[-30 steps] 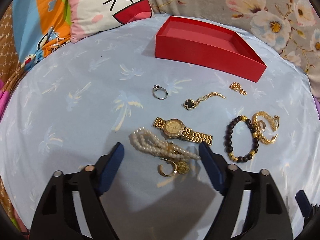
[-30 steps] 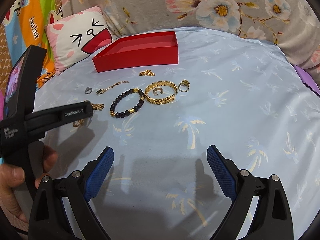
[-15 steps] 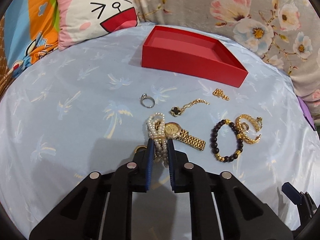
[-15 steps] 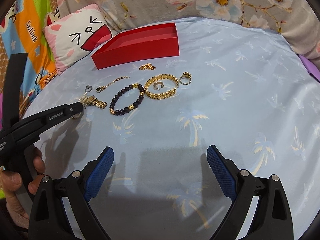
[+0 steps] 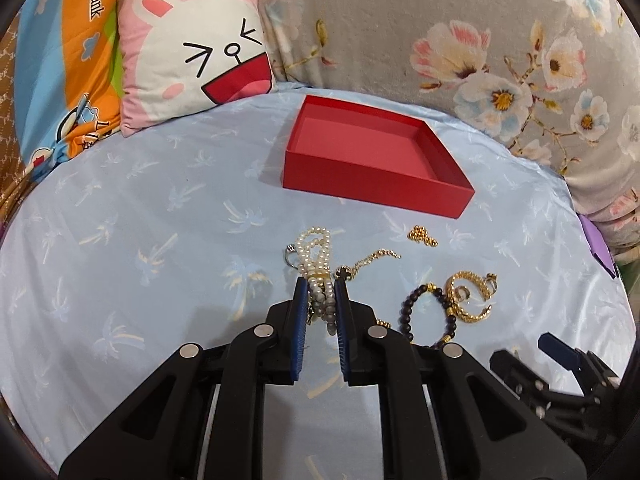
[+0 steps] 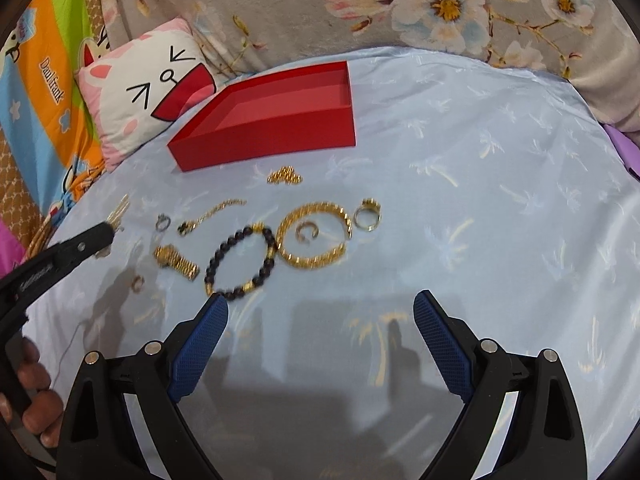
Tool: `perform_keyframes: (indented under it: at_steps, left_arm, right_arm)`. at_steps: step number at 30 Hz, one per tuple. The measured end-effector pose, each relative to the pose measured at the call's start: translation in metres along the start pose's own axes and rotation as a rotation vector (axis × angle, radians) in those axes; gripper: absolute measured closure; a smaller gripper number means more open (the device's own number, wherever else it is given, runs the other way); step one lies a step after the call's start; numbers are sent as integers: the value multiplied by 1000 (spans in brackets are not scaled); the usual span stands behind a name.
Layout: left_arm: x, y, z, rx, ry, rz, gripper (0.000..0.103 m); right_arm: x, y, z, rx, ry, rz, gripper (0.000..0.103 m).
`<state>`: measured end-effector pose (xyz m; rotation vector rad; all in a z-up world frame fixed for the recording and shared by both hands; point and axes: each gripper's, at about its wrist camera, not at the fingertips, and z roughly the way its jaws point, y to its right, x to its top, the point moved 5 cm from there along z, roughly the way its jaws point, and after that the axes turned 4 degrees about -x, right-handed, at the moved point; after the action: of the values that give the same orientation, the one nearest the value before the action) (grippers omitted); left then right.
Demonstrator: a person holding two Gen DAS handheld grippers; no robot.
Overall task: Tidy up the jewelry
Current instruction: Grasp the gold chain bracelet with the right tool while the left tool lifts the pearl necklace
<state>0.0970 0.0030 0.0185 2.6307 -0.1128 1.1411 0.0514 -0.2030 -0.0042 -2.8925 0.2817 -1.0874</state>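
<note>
Left gripper (image 5: 320,304) fingers (image 5: 300,304) closed on the pearl bracelet (image 5: 316,264); strands pinched between the blue pads, upper loops sticking out past the tips, raised off the bed sheet (image 5: 140,208). Right gripper (image 6: 320,336) fingers spread wide, holding nothing, hovering over bare sheet with the black bead bracelet (image 6: 240,260) just beyond its left tip. Farther out: gold watch (image 6: 176,262), gold chain bracelet (image 6: 316,236), gold ring (image 6: 367,216), silver ring (image 6: 163,222), clover pendant chain (image 6: 208,216). Red box (image 5: 372,156) lies beyond, open, near the cat-face pillow (image 5: 192,52).
</note>
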Motion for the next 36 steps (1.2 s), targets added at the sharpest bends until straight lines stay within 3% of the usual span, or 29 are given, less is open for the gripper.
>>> perform_keyframes:
  at_steps: [4, 9, 11, 14, 23, 28, 36]
  left_arm:
    - [5, -8, -1, 3, 5, -13, 90]
    - [3, -14, 1, 9, 2, -20, 90]
    - [2, -15, 2, 7, -3, -23, 90]
    - [0, -16, 4, 4, -9, -24, 90]
    - [-2, -15, 13, -10, -25, -25, 90]
    - [-3, -13, 15, -10, -30, -21, 90]
    - [-3, -14, 15, -11, -32, -27, 90]
  right_arm:
    - [13, 1, 18, 10, -23, 2, 20]
    - [23, -4, 36, -2, -25, -32, 21]
    - [26, -7, 44, 3, -36, -47, 32]
    - [29, -7, 51, 3, -44, -57, 40]
    - [32, -14, 61, 20, -60, -86, 41]
    - [35, -18, 62, 17, -40, -100, 48]
    - [37, -12, 51, 29, -1, -88, 48]
